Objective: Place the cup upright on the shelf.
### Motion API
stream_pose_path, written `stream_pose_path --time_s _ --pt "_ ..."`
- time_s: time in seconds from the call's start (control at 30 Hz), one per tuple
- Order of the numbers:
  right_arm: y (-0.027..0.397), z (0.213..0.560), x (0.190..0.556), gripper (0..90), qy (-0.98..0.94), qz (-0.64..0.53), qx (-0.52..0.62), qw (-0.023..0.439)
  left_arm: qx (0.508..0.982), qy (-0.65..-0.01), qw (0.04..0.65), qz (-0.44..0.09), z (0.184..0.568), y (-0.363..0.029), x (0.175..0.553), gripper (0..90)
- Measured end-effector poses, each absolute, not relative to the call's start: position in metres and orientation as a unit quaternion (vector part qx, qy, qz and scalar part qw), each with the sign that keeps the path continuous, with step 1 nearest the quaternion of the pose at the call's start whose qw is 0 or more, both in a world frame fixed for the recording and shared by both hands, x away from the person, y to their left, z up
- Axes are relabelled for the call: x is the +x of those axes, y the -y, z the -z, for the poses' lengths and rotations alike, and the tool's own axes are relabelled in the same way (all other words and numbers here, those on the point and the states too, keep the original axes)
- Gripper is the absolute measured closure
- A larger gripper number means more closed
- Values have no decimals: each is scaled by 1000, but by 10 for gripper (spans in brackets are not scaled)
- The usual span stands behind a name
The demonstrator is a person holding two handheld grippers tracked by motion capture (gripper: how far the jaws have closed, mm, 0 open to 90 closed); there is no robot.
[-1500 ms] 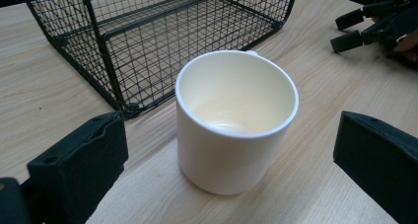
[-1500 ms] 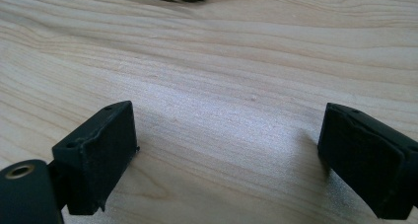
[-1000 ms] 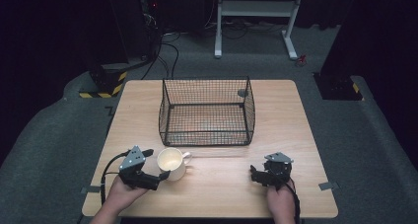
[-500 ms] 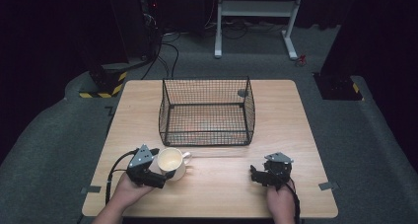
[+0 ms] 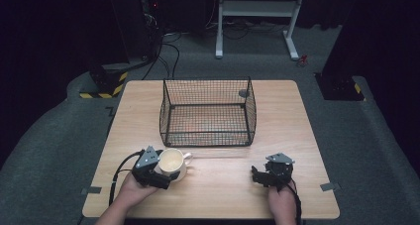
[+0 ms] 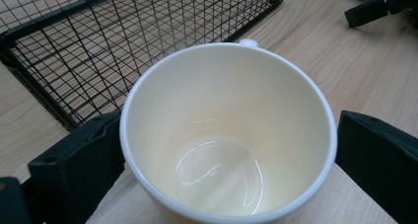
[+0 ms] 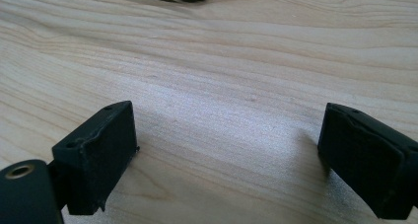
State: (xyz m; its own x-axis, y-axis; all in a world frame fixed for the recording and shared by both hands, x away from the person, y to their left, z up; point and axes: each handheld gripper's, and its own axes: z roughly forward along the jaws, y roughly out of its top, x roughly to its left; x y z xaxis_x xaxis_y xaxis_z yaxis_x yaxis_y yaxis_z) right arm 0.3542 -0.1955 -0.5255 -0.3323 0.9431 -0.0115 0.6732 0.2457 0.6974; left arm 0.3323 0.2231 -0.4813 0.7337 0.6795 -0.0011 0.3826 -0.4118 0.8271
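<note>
A cream cup (image 5: 171, 161) with its handle to the right stands on the wooden table (image 5: 223, 195), just in front of a black wire basket (image 5: 205, 136). My left gripper (image 5: 167, 170) comes at it from the near left. In the left gripper view the empty cup (image 6: 226, 130) sits between the two black jaws, which press on its sides, with the basket (image 6: 98, 46) behind. My right gripper (image 5: 258, 175) rests low at the near right, open, pointing left. In the right gripper view its jaws (image 7: 226, 135) stand wide apart over bare wood.
The basket is empty and takes up the table's middle, with a small round tag (image 5: 243, 92) on its far right corner. The right gripper's jaws (image 6: 374, 7) show far off in the left gripper view. Dark floor, cables and a white stand (image 5: 257, 9) lie beyond the table.
My left gripper has slid right and forward until its jaws stand around the cup. The cup has barely shifted. The right gripper has stayed put.
</note>
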Motion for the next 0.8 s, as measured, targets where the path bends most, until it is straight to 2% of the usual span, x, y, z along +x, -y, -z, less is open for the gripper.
stream_pose_path --time_s 0.53,0.8 --pt "196 526 354 76 -758 -304 533 222 815 -317 446 -192 484 -222 333 90" --pt "196 526 354 76 -758 -304 532 223 815 -319 444 -193 485 -219 335 92"
